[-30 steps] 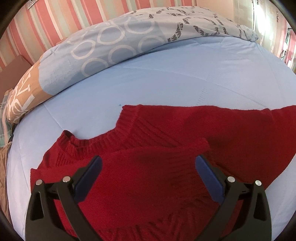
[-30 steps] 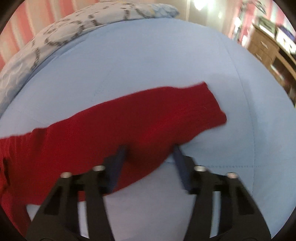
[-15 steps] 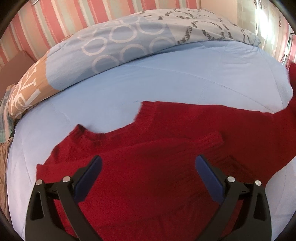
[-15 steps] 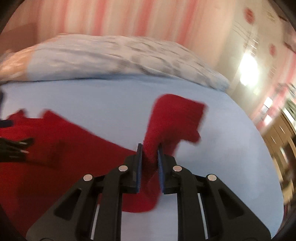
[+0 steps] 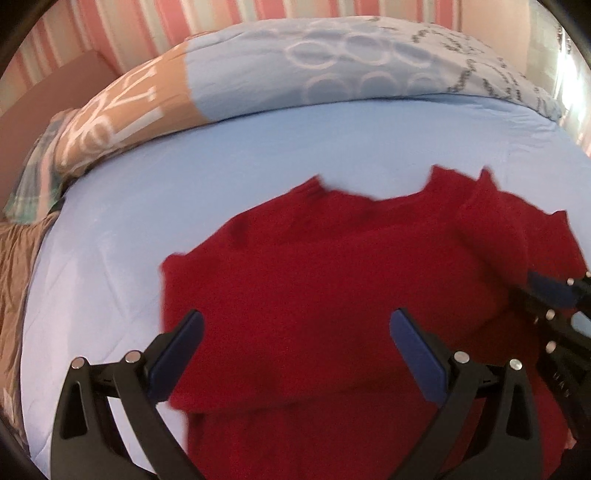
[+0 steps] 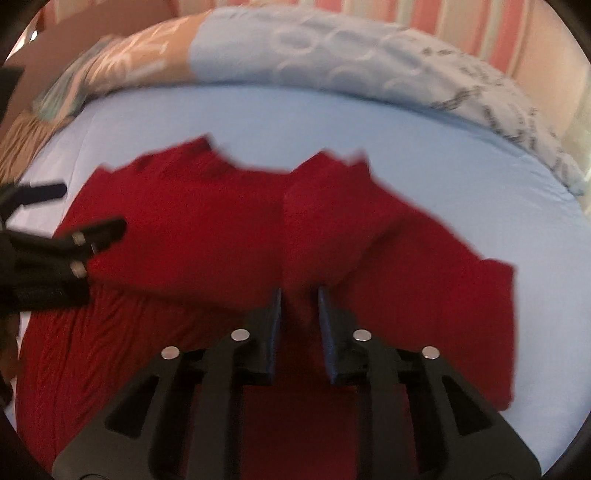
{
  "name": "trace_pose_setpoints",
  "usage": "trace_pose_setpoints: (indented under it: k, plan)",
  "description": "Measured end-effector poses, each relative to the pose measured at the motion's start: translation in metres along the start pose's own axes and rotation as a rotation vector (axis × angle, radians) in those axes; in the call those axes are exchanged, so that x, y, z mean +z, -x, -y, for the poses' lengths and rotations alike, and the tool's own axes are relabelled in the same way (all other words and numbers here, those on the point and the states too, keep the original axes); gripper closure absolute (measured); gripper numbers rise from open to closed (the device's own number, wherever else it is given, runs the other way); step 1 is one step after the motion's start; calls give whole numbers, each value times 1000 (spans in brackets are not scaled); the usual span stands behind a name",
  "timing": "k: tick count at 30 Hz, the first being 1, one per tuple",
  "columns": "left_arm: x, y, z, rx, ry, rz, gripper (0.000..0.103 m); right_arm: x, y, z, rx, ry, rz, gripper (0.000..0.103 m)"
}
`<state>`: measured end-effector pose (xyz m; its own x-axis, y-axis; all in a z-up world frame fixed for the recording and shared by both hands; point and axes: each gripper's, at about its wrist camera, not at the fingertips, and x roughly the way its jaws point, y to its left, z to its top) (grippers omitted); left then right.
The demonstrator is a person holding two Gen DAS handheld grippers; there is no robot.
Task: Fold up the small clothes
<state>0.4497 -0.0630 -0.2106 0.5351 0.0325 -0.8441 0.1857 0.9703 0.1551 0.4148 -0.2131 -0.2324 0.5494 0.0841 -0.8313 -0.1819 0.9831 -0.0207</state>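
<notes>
The right gripper (image 6: 298,317) now hangs over the middle of the red sweater (image 6: 229,236), with a strip of the knit between its two fingers. Its jaws are opening again; half a second ago they pinched the sleeve tight and held it up in the air. That sleeve (image 6: 325,206) is now folded across the body of the sweater, where a second ago it lay stretched out to the side on the bed (image 6: 461,170).

The left gripper (image 5: 295,336) has its jaws wide apart above the sweater, as before, and holds nothing. It has moved sideways: the right gripper now shows at the edge of its view. Behind the sweater lies the blue sheet, then the patterned duvet (image 5: 332,70) and the striped wall (image 5: 122,26).
</notes>
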Motion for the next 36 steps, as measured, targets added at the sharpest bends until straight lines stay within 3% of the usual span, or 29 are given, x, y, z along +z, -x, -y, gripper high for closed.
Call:
trace_pose_setpoints:
  k: [1,6,9,11,13,15,22,27,29,31,34,35,36]
  plan:
    - [-4,0,-6,8,5,-4,2,-3,-4,-6,4,24,-14,72]
    - [-23,4,-22,12,19,-25,2,-10,-2,-26,10,119,-15,70]
    - [-29,7,-19,-7,19,-23,2,-8,4,-30,23,146,1,55]
    - [-28,7,-17,-23,19,-23,2,-7,13,-22,25,133,26,50]
    - [-28,6,-9,-52,24,-23,2,-8,20,-9,33,104,43,35]
    - [-24,5,3,-90,26,-26,2,-10,30,1,11,75,68,29]
    - [-7,0,55,-144,-34,0,2,-25,54,62,-93,-70,101,27]
    - [4,-8,73,-166,-38,6,2,-37,53,81,-124,-100,92,27]
    - [6,-11,75,-174,-37,0,10,-40,52,86,-139,-102,92,27]
    - [6,-17,76,-188,-45,-29,44,-42,51,90,-141,-113,92,27]
    - [4,-17,79,-174,-64,-27,51,-46,50,93,-141,-130,88,27]
    - [3,-14,82,-152,-85,-12,56,-46,50,94,-142,-132,90,27]
    - [2,-11,85,-115,-111,7,69,-47,50,94,-145,-132,91,27]
